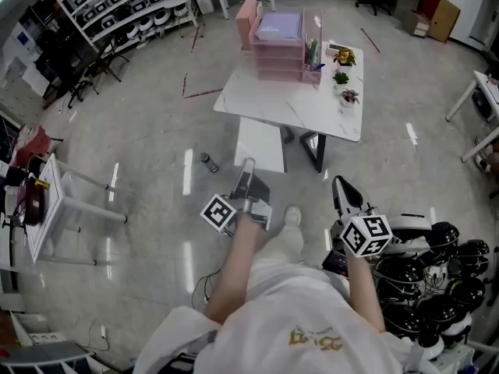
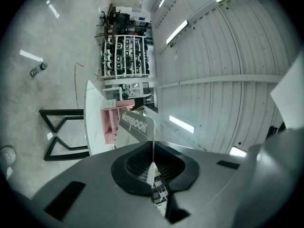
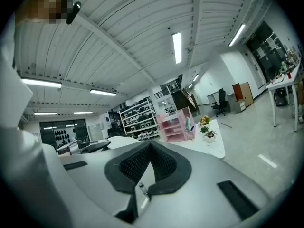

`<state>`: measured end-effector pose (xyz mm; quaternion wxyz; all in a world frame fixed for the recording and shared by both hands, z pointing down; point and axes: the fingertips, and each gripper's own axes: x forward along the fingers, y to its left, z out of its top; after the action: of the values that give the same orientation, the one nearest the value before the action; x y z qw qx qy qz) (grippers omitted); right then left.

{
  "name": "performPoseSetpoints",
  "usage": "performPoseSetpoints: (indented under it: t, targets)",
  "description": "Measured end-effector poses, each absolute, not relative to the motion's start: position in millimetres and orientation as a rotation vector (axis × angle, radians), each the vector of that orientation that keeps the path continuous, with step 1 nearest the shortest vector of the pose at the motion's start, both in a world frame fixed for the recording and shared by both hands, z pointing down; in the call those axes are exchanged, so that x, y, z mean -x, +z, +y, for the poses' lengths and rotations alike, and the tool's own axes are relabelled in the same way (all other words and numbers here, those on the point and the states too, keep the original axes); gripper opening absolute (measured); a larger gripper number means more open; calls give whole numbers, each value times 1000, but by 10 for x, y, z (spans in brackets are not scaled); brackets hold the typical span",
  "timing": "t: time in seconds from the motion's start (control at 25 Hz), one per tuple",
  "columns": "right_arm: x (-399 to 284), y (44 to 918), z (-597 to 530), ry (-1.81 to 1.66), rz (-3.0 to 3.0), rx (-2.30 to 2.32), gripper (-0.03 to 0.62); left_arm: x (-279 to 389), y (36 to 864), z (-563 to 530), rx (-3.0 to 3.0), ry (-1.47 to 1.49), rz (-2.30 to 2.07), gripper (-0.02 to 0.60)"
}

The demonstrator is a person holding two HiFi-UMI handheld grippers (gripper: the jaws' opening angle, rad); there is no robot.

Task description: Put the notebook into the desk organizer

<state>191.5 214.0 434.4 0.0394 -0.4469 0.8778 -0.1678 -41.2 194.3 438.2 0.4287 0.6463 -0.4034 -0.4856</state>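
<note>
Pink desk organizer (image 1: 277,61); white table (image 1: 257,100); grey notebook (image 2: 137,126).

Only one word in the room can be read: "NOTEBOOK", in bold dark capitals on the pale cover of the notebook (image 2: 135,126). It slants just left of centre in the left gripper view. At the bottom centre of the head view, a gold print on the person's white shirt (image 1: 316,337) is upside down and too small to read. The left marker cube (image 1: 219,213) and right marker cube (image 1: 366,234) bear black-and-white square patterns, not letters.
</note>
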Motion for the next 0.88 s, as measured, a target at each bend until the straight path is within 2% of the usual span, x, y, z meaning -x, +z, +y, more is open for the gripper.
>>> performPoseSetpoints:
  t: [0.36, 0.88]
  targets:
    - [-1854, 4420, 1631, -516, 2699, 1392, 12, 638, 4456, 1408, -1589, -1243, -1011, 28]
    - [-1174, 4534, -135, -588, 2682, 1490, 12, 1185, 4414, -530, -1581, -1217, -917, 28]
